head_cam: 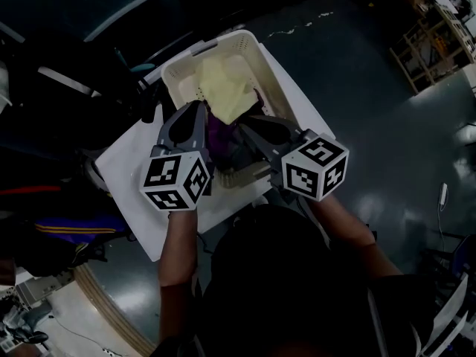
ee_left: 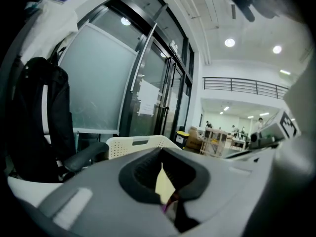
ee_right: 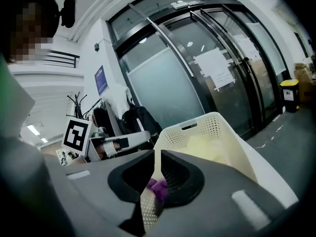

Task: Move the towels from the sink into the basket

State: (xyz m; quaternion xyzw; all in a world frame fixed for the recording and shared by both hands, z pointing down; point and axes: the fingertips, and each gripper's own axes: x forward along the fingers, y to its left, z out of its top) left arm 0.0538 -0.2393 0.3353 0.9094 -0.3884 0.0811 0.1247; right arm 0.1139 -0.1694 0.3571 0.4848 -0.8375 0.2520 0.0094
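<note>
A white perforated basket (head_cam: 256,54) stands on a white table top (head_cam: 134,169), with a pale yellow towel (head_cam: 223,88) lying inside it. A purple towel (head_cam: 221,136) bunches at the basket's near rim, between my two grippers. My left gripper (head_cam: 199,114) is shut, and a strip of purple cloth (ee_left: 165,206) shows in the seam of its jaws, with yellow behind it. My right gripper (head_cam: 249,129) is shut too, and the purple towel (ee_right: 158,187) is pinched between its jaws. Beyond them the basket (ee_right: 217,132) rises with the yellow towel (ee_right: 212,147) in it.
A dark backpack (ee_left: 34,117) and a chair armrest (ee_left: 84,157) stand left of the basket (ee_left: 133,144). Tall glass doors (ee_right: 197,83) lie behind it. Wooden shelving (head_cam: 431,43) stands far right on the dark floor. My arms and head fill the near side.
</note>
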